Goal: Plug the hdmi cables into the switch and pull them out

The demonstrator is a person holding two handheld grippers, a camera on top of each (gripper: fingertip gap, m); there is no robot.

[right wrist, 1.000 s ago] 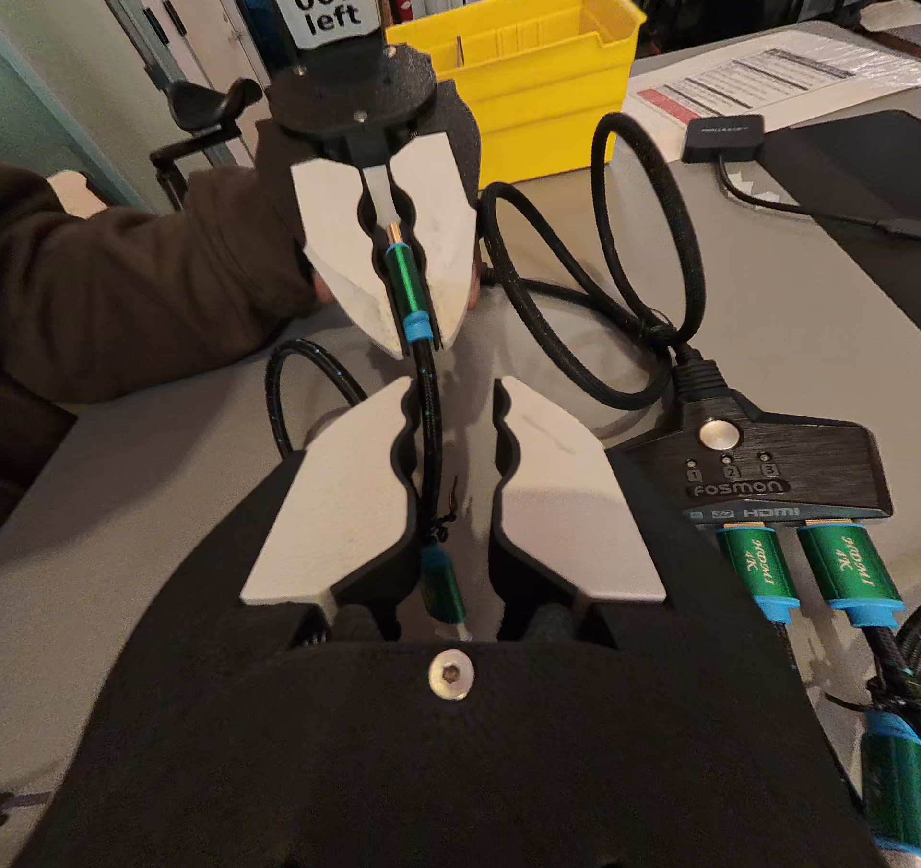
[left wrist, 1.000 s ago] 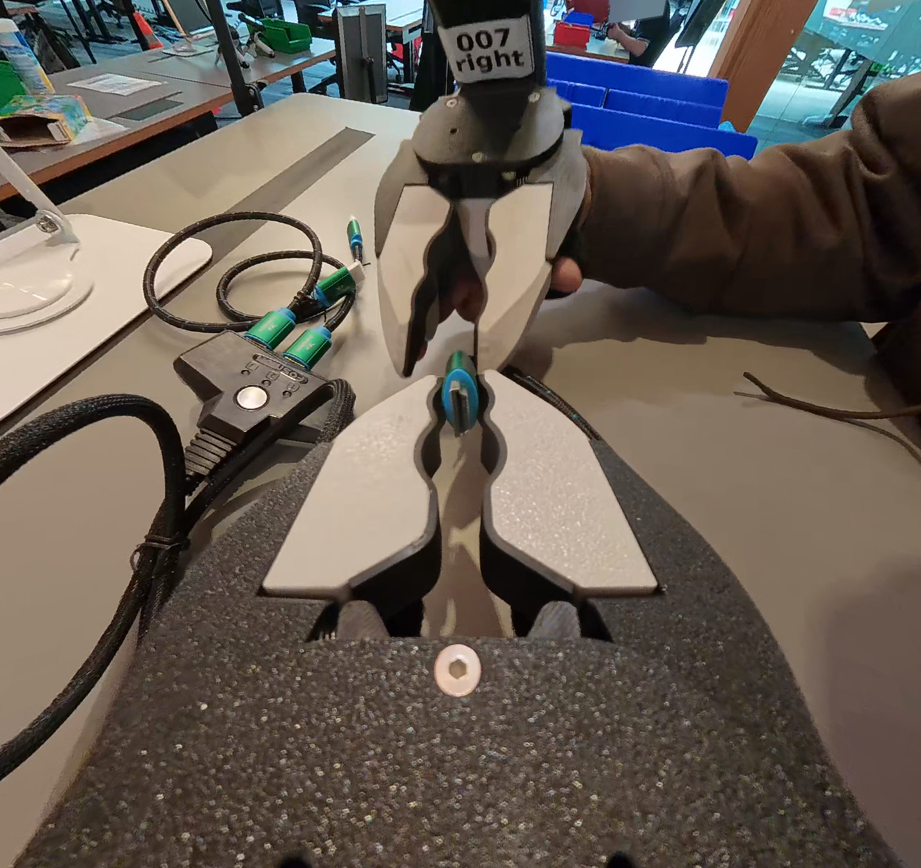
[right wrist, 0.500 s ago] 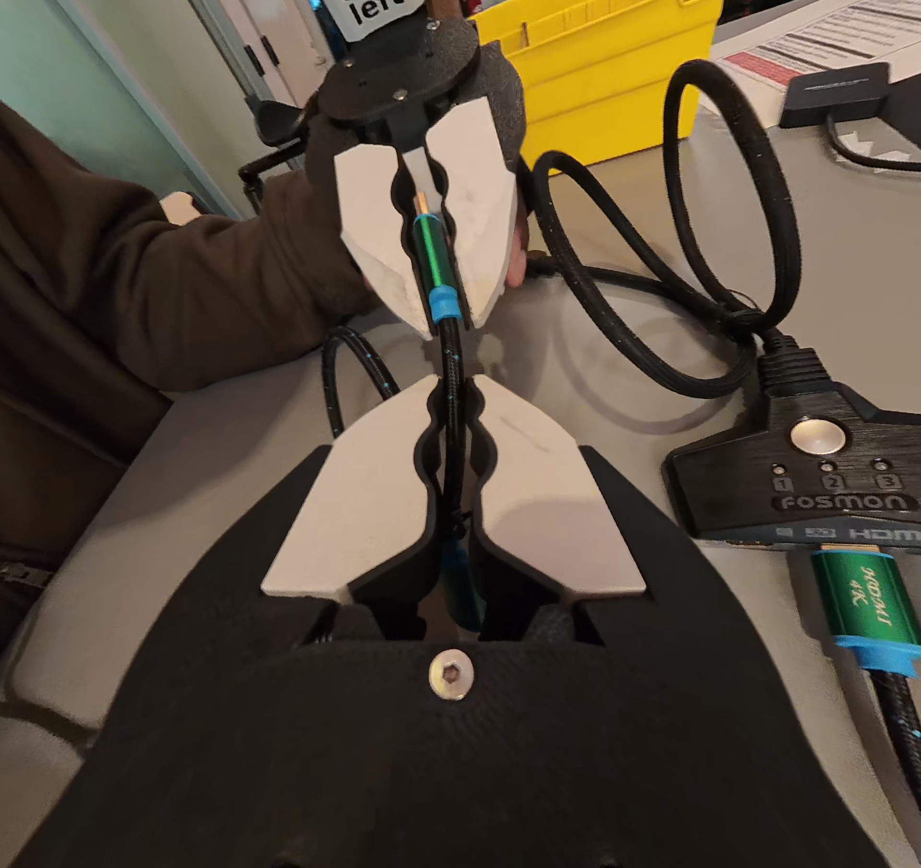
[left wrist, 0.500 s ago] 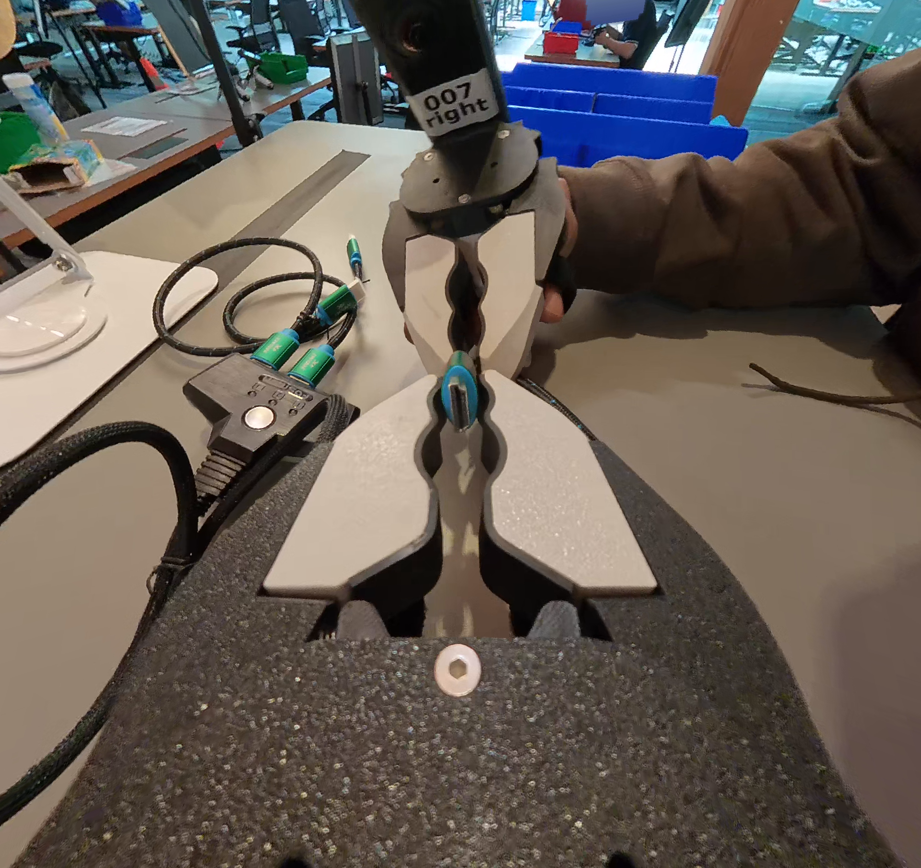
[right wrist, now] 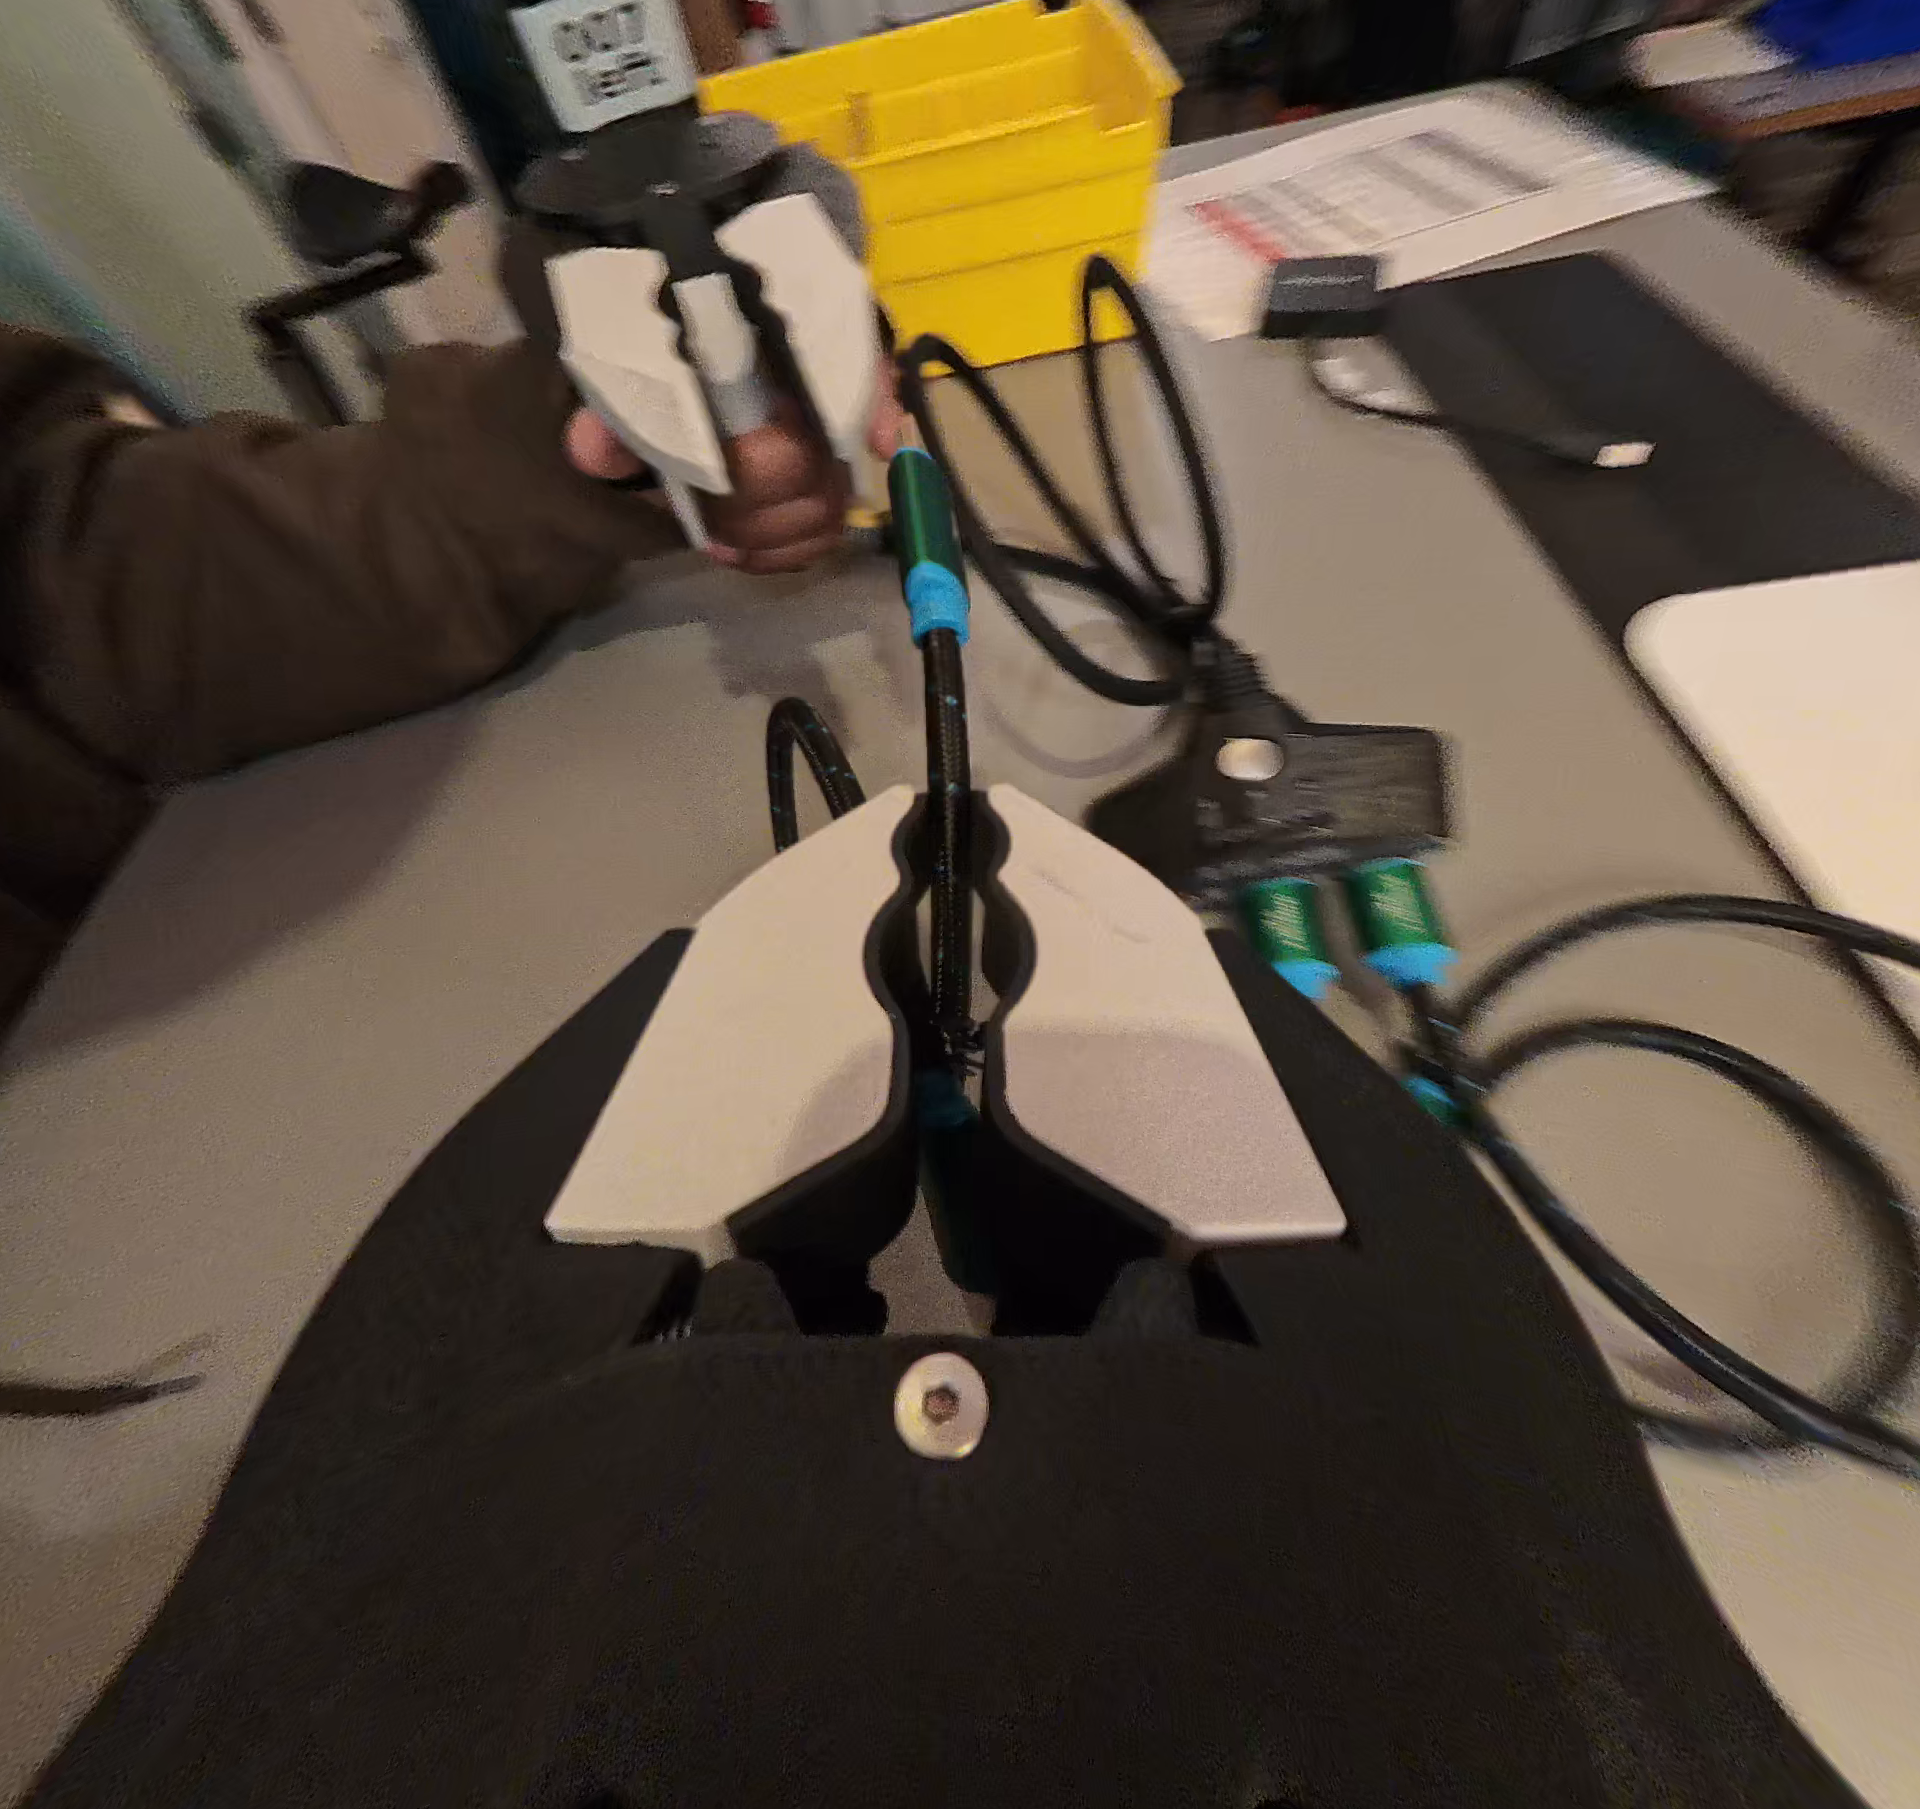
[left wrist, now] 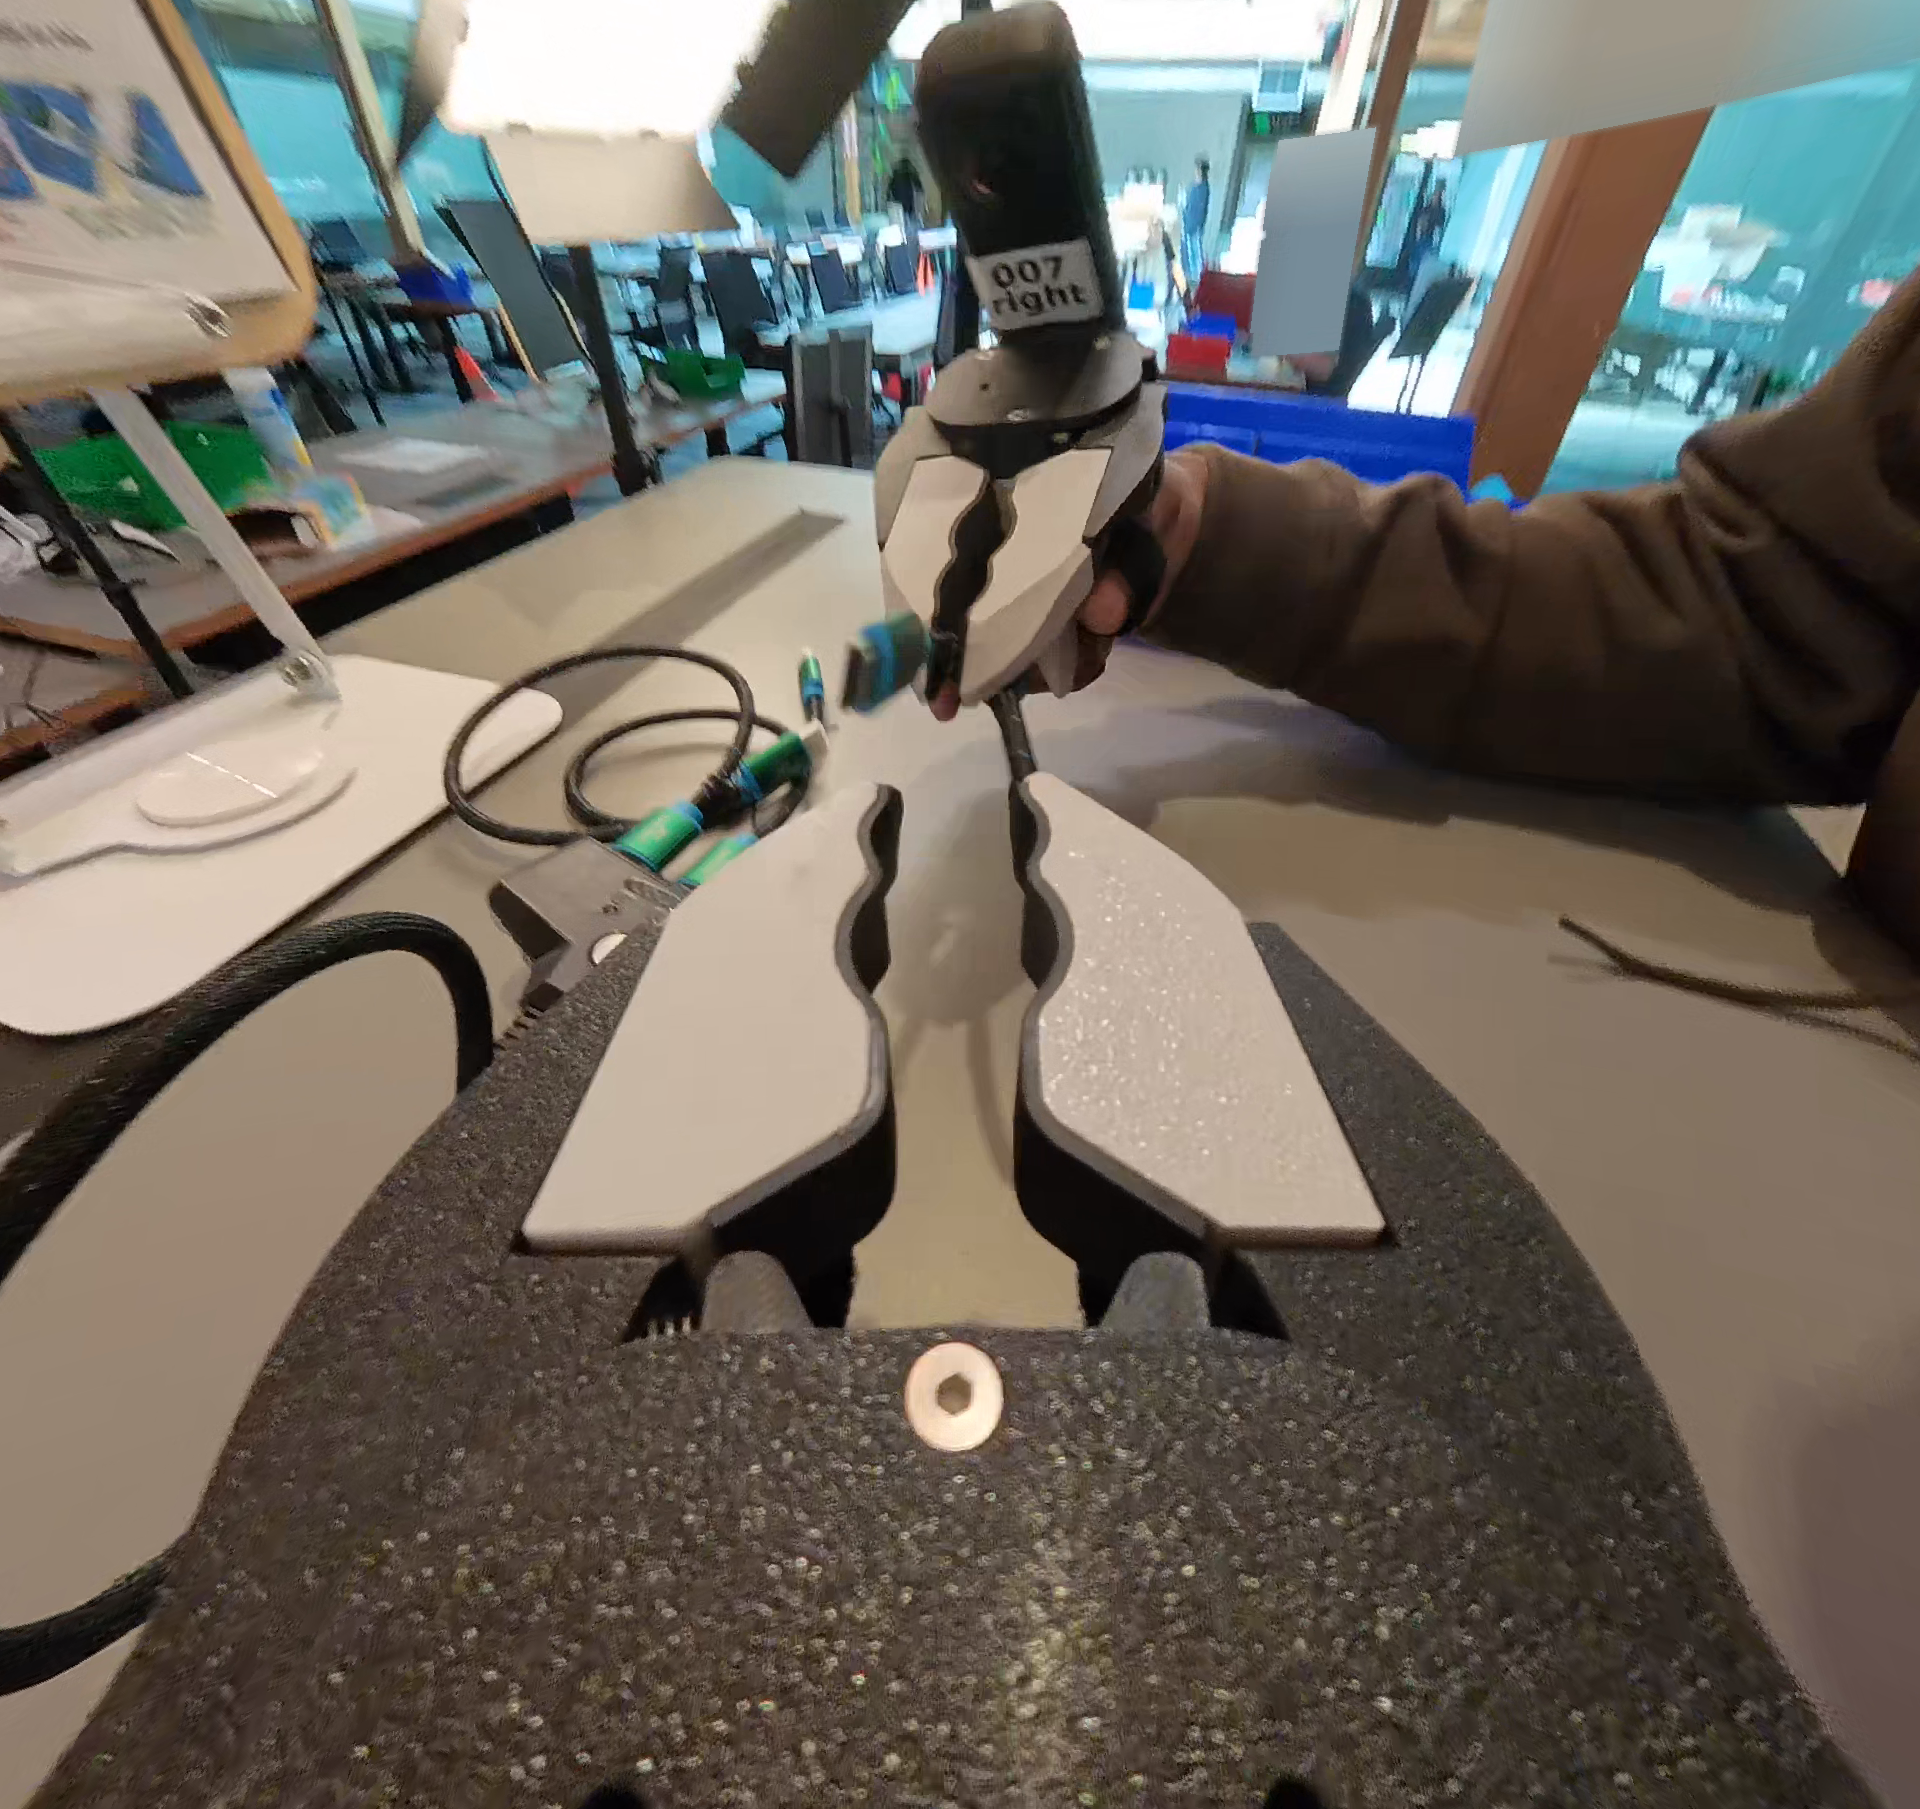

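In the right wrist view my right gripper is shut on a black braided cable a little below its green plug with a blue collar. The plug stands free above the grey table. My left gripper is open and empty. The cable passes just by its right fingertip. In the left wrist view the right gripper hangs ahead with the plug sticking out to its left. The left gripper also shows in the right wrist view, open and beside the plug. A black switch box holds two green plugs.
A yellow bin, a sheet of paper, a black mat and a small black adapter lie behind. A white lamp base and a thick black cable are on the left. Sleeved arms reach in. The left gripper's tips are roughly 9 centimeters from the right gripper's.
My right gripper shut on the cable below the plug. My left gripper then opened and let go of the green plug, which has swung aside with the right gripper. The two grippers have moved apart.
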